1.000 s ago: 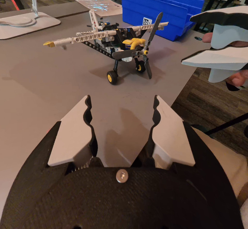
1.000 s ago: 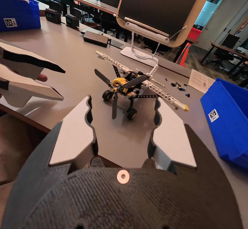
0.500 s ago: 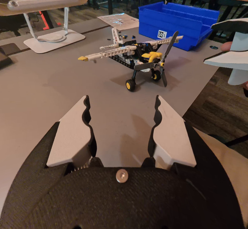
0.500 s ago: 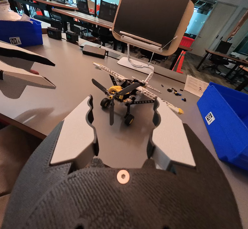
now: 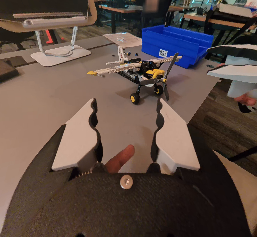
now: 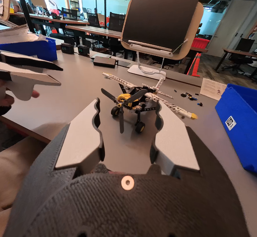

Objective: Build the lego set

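A lego plane [image 5: 140,73] with white wings, a yellow engine part, a grey propeller and black wheels stands on the grey table [image 5: 48,91]; it also shows in the right wrist view [image 6: 139,102]. My left gripper [image 5: 126,102] is open and empty, held back from the plane. A fingertip [image 5: 122,156] shows between its fingers near the base. My right gripper [image 6: 127,102] is open and empty, facing the plane's nose. Each gripper also shows at the edge of the other's view, the right one [image 5: 233,69] and the left one [image 6: 30,71].
A blue bin [image 5: 175,43] stands behind the plane, also at the right in the right wrist view [image 6: 239,119]. Several small loose lego parts [image 6: 190,96] and a paper sheet [image 5: 123,39] lie near it. A tablet on a white stand [image 6: 157,38] is behind. The table edge [image 5: 201,107] is near.
Both grippers have pulled back and tilted up, so the plane looks smaller and more of the room shows. A fingertip has come into view between the left fingers. The plane has not moved.
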### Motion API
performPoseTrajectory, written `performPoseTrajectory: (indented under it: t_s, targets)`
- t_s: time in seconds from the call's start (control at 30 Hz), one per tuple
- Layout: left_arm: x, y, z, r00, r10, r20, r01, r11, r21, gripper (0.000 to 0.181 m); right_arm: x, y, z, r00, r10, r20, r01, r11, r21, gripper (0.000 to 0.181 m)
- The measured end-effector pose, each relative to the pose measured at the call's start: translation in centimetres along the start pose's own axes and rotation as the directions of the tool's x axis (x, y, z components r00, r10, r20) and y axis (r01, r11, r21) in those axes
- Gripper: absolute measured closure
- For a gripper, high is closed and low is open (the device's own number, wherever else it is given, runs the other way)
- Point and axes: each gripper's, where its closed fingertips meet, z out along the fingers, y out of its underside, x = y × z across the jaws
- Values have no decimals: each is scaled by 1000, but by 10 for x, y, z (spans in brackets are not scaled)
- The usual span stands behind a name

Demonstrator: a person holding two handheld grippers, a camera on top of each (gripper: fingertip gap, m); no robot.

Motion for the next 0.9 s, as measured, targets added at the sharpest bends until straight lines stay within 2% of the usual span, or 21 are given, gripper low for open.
performPoseTrajectory:
  t_s: [0.2,0.3,0.53,0.9]
  targets:
    - [5,-13,-7,999,-2,-32,5,996,92,123,4,1,0,1000,6,-10,-6,1000,15,107]
    - [1,-6,-8,999,-20,-29,21,998,54,146,6,5,3,1000,-4,-16,4,1000,16,109]
    - [-18,4,-2,994,-106,-16,107,991,85,164,9,33,18,1000,20,0,-20,1000,-12,115]
    - [-36,30,12,993,-109,39,107,993,53,164,17,55,27,1000,10,12,-10,999,39,116]
